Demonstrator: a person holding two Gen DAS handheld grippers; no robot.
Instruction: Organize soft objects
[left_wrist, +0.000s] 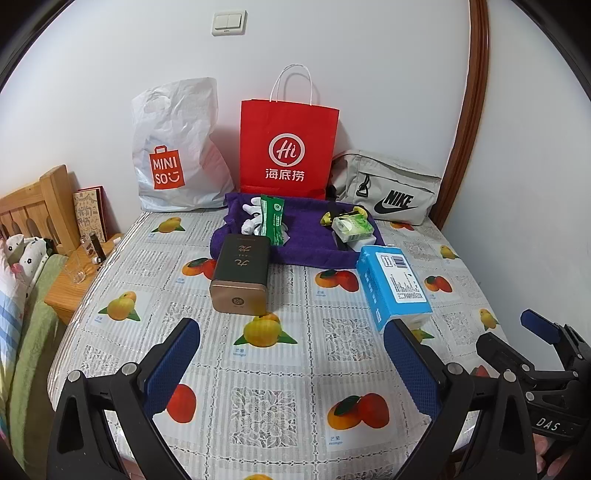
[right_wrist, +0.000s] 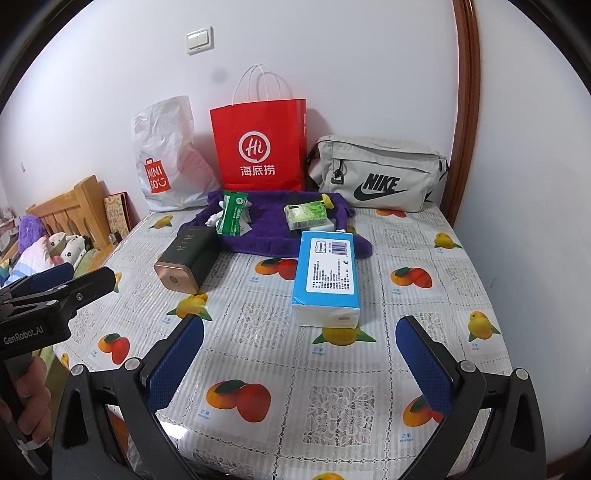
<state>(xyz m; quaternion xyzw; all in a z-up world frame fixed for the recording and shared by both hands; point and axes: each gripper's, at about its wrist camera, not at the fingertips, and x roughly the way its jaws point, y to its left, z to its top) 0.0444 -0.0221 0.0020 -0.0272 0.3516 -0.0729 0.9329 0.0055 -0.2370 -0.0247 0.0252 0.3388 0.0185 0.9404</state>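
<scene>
Blue tissue pack (right_wrist: 327, 271) just beyond parted jaws

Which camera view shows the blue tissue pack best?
The right wrist view shows the blue tissue pack best: it lies whole near the centre, with the label and white end visible. In the left wrist view the left gripper finger hides the pack's near corner, and it sits off to the right.

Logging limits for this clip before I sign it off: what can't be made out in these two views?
- Red paper bag and white Miniso bag: contents hidden by their own walls, both views.
- Yellow item on the purple cloth: mostly behind the green tissue pack, unidentifiable.
- Blue tissue pack: label print too small.
- Nightstand clutter: small, left view only.
</scene>
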